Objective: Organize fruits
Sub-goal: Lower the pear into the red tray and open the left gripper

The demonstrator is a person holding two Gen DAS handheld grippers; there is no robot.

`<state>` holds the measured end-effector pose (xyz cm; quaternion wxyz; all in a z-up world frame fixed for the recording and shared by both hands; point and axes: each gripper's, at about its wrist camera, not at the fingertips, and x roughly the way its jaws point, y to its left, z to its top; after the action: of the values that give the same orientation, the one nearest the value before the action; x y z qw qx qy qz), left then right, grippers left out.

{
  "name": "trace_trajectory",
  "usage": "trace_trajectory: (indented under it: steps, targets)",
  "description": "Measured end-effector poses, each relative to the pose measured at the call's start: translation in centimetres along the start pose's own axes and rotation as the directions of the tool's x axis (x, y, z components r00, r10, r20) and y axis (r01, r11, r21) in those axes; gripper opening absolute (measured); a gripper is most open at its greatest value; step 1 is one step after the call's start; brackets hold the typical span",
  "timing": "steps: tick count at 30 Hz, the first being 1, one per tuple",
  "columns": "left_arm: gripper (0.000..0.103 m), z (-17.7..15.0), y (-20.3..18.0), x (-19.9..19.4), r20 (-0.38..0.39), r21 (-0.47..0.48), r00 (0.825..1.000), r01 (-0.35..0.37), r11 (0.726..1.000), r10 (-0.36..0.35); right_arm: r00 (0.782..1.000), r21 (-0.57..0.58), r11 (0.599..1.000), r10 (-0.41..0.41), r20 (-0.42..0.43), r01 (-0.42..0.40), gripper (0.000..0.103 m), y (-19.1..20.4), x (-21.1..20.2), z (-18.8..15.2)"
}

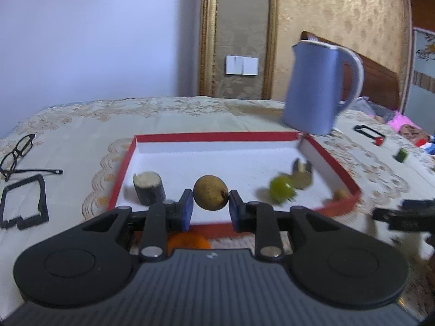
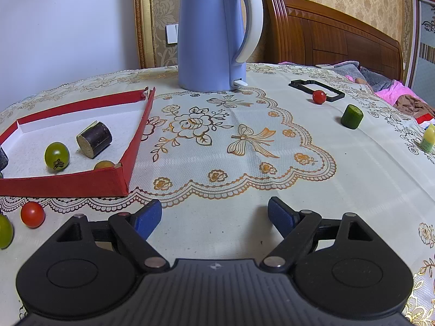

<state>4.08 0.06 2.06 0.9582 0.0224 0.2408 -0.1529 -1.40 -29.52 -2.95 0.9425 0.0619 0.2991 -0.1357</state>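
Observation:
My left gripper (image 1: 211, 206) is shut on a brown round fruit (image 1: 210, 192) and holds it over the near edge of the red-rimmed tray (image 1: 217, 136). In the tray lie a dark cane piece (image 1: 149, 191), a green tomato (image 1: 281, 189), a second cane piece (image 1: 301, 175) and a small brown fruit (image 1: 340, 194). An orange fruit (image 1: 189, 241) shows below the fingers. My right gripper (image 2: 214, 218) is open and empty over the tablecloth, right of the tray (image 2: 65, 184). Red tomatoes (image 2: 32, 214) (image 2: 319, 96), a green tomato (image 2: 5, 231) and a cucumber piece (image 2: 352, 116) lie outside it.
A blue kettle (image 2: 214, 32) stands behind the tray. Black frames (image 1: 24, 203) (image 2: 316, 89) and glasses (image 1: 19, 152) lie on the cloth. A small yellow-green item (image 2: 429, 137) sits at the right edge. A wooden headboard (image 2: 326, 35) and bedding are behind.

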Motion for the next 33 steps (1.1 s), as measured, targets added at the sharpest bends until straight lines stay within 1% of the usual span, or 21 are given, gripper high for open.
trace_trajectory:
  steps: [4, 10, 14, 16, 18, 20, 21, 22, 24, 25, 28, 32, 33]
  targets:
    - [0.025, 1.0, -0.3, 2.6, -0.029, 0.001, 0.999, -0.039, 0.999, 0.039, 1.0, 0.0, 1.0, 0.0, 0.0, 0.0, 0.086, 0.0, 0.0, 0.0]
    - [0.025, 1.4, 0.0, 6.4, -0.086, -0.022, 0.993, -0.088, 0.996, 0.086, 1.0, 0.0, 1.0, 0.0, 0.0, 0.0, 0.086, 0.0, 0.0, 0.0]
    - [0.025, 1.3, 0.3, 7.9, -0.118, -0.046, 0.989, -0.097, 0.994, 0.091, 1.0, 0.0, 1.0, 0.0, 0.0, 0.0, 0.086, 0.0, 0.0, 0.0]
    - [0.025, 1.0, 0.4, 8.6, -0.139, -0.041, 0.985, -0.107, 0.993, 0.1, 1.0, 0.0, 1.0, 0.0, 0.0, 0.0, 0.086, 0.0, 0.0, 0.0]
    - [0.025, 0.8, 0.3, 8.7, -0.132, -0.025, 0.984, -0.127, 0.992, 0.123, 1.0, 0.0, 1.0, 0.0, 0.0, 0.0, 0.086, 0.0, 0.0, 0.0]
    - [0.026, 0.9, 0.2, 8.7, -0.132, -0.026, 0.985, -0.118, 0.993, 0.114, 1.0, 0.0, 1.0, 0.0, 0.0, 0.0, 0.086, 0.0, 0.0, 0.0]
    - [0.028, 0.8, 0.2, 8.7, -0.13, -0.025, 0.985, -0.117, 0.993, 0.113, 1.0, 0.0, 1.0, 0.0, 0.0, 0.0, 0.086, 0.0, 0.0, 0.0]
    - [0.032, 0.7, 0.1, 8.7, -0.125, -0.015, 0.984, -0.129, 0.992, 0.126, 1.0, 0.0, 1.0, 0.0, 0.0, 0.0, 0.086, 0.0, 0.0, 0.0]
    - [0.066, 0.7, -0.1, 8.5, -0.112, -0.001, 0.983, -0.148, 0.989, 0.147, 1.0, 0.0, 1.0, 0.0, 0.0, 0.0, 0.086, 0.0, 0.0, 0.0]
    - [0.07, 0.6, -0.2, 8.2, -0.108, -0.002, 0.984, -0.141, 0.99, 0.14, 1.0, 0.0, 1.0, 0.0, 0.0, 0.0, 0.086, 0.0, 0.0, 0.0]
    - [0.072, 0.7, -0.3, 6.8, -0.075, 0.009, 0.986, -0.151, 0.989, 0.151, 1.0, 0.0, 1.0, 0.0, 0.0, 0.0, 0.086, 0.0, 0.0, 0.0]
    - [0.085, 0.2, 0.2, 3.8, -0.02, 0.006, 0.987, -0.157, 0.988, 0.157, 1.0, 0.0, 1.0, 0.001, 0.0, -0.001, 0.086, 0.0, 0.0, 0.0]
    - [0.087, 0.0, 0.5, 2.9, -0.008, 0.007, 0.987, -0.161, 0.987, 0.161, 1.0, 0.0, 1.0, 0.001, 0.0, -0.001, 0.086, 0.0, 0.0, 0.0]
